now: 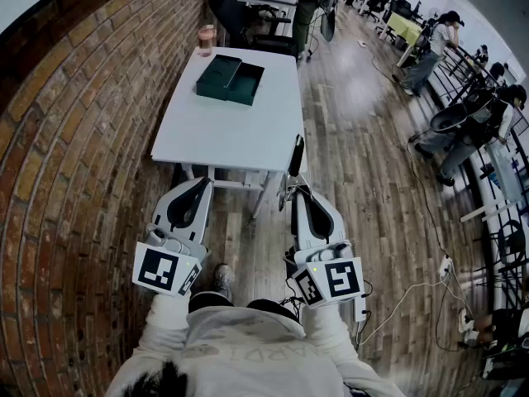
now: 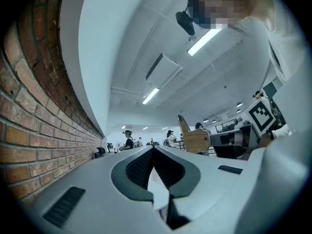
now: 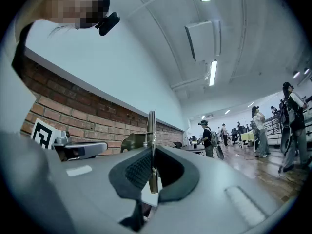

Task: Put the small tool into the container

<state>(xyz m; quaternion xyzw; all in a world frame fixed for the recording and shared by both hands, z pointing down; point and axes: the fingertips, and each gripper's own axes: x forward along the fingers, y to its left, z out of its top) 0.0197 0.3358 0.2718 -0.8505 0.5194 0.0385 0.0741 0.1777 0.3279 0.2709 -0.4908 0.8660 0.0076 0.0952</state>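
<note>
A dark green open container (image 1: 230, 79) lies at the far end of the white table (image 1: 223, 135). My right gripper (image 1: 296, 190) hangs just off the table's near right corner, shut on a small thin metal tool (image 1: 295, 157) that sticks out past the jaws over the table edge. In the right gripper view the tool (image 3: 151, 130) stands upright, pinched between the closed pads of that gripper (image 3: 152, 151). My left gripper (image 1: 201, 185) is below the table's near edge, shut with nothing in it; its jaws meet in the left gripper view (image 2: 154, 151).
A drinking cup (image 1: 206, 40) stands at the table's far left corner, beside the brick wall (image 1: 74, 139). Wooden floor (image 1: 364, 164) runs along the right. People sit and stand at desks (image 1: 463, 114) farther right, and cables (image 1: 413, 284) lie on the floor.
</note>
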